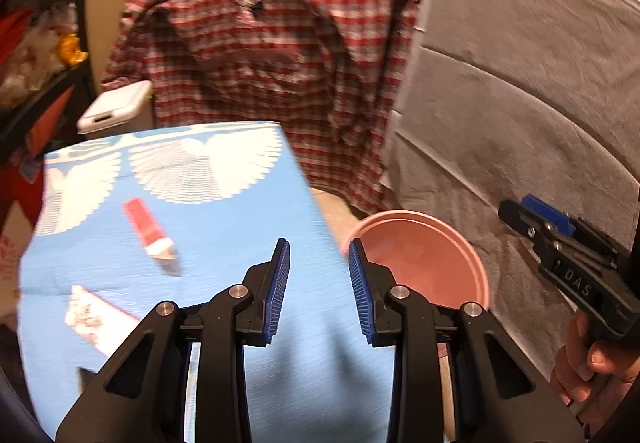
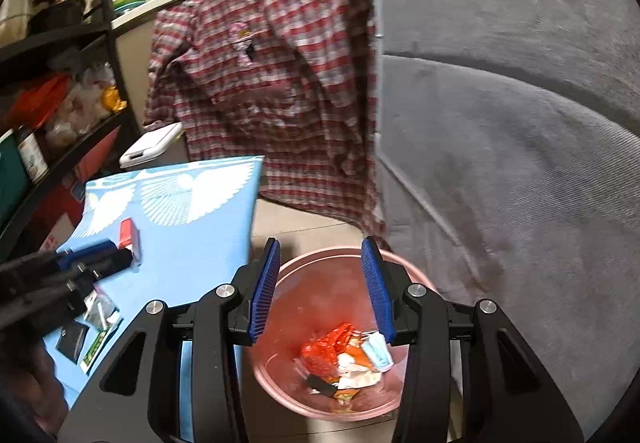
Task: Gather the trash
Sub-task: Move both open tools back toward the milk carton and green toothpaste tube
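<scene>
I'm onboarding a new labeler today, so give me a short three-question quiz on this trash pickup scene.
1. True or false: the pink bin already holds wrappers.
2. Which item lies on the blue mat? A) red-and-white packet B) banana C) spoon
3. What is between the right tool's fingers?

Key: 1 true; 2 A; 3 nothing, it stands open above the bin.
</scene>
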The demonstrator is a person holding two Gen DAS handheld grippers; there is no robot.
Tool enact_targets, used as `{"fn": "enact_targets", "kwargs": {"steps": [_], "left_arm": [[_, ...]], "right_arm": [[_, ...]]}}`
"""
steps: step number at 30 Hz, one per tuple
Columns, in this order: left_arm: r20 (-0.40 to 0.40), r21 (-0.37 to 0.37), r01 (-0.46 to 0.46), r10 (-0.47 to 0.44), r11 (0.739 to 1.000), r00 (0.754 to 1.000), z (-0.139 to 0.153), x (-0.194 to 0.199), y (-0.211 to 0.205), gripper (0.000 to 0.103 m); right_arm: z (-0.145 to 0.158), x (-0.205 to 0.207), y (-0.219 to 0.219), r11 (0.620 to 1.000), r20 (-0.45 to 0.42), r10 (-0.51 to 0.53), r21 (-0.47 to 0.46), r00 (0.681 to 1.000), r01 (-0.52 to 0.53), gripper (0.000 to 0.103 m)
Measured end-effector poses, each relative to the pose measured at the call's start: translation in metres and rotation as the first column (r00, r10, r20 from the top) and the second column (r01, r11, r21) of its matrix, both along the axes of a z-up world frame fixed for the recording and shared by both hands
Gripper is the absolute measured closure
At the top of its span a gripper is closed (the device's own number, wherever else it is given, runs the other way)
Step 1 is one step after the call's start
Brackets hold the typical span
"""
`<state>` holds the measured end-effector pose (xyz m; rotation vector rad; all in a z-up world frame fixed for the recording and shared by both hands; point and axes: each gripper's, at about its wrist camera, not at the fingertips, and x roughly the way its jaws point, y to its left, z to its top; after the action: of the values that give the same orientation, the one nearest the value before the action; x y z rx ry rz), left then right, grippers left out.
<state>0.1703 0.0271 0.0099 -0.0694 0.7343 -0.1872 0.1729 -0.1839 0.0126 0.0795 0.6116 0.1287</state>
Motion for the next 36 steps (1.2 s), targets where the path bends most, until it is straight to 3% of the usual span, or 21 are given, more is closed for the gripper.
{"fn": "enact_targets", "kwargs": {"steps": [7, 17, 21, 23, 25, 31, 36], "left_arm": [[0.017, 0.011, -0.106, 0.106, 0.994, 0.994, 0.013, -0.025, 0.073, 0.077], [-0.012, -0.004, -0.265, 0.265, 0.964, 0.964, 0.009, -0.056, 0.168, 0.077], [-0.017, -0.032, -0.311, 0.311, 0.950, 0.950, 0.012, -0.059, 0.190, 0.077], [-0.023, -0.046, -0.327, 0.326, 0.944, 0.945, 0.013, -0.058, 0.200, 0.077], [-0.033, -0.057, -0.336, 0.334, 0.940, 0.942, 0.013, -0.056, 0.206, 0.077], [-0.060, -0.080, -0.354, 0.350, 0.932, 0.935, 0.006, -0.048, 0.222, 0.077], [-0.069, -0.091, -0.360, 0.355, 0.929, 0.932, 0.000, -0.042, 0.230, 0.077]], "right_arm": [[-0.010, -0.016, 0.051, 0.992, -0.024, 0.125, 0.019, 0.992, -0.125, 0.079], [-0.006, -0.028, 0.116, 0.964, -0.032, 0.252, 0.094, 0.967, -0.248, 0.085], [-0.014, -0.030, 0.151, 0.928, -0.060, 0.365, 0.105, 0.929, -0.358, 0.081], [-0.019, -0.033, 0.167, 0.905, -0.067, 0.422, 0.085, 0.904, -0.416, 0.072], [-0.023, -0.035, 0.183, 0.886, -0.068, 0.463, 0.060, 0.884, -0.460, 0.053], [-0.040, -0.029, 0.224, 0.832, -0.094, 0.554, 0.020, 0.827, -0.554, 0.028], [-0.059, -0.016, 0.248, 0.809, -0.127, 0.581, -0.013, 0.804, -0.587, 0.023]]}}
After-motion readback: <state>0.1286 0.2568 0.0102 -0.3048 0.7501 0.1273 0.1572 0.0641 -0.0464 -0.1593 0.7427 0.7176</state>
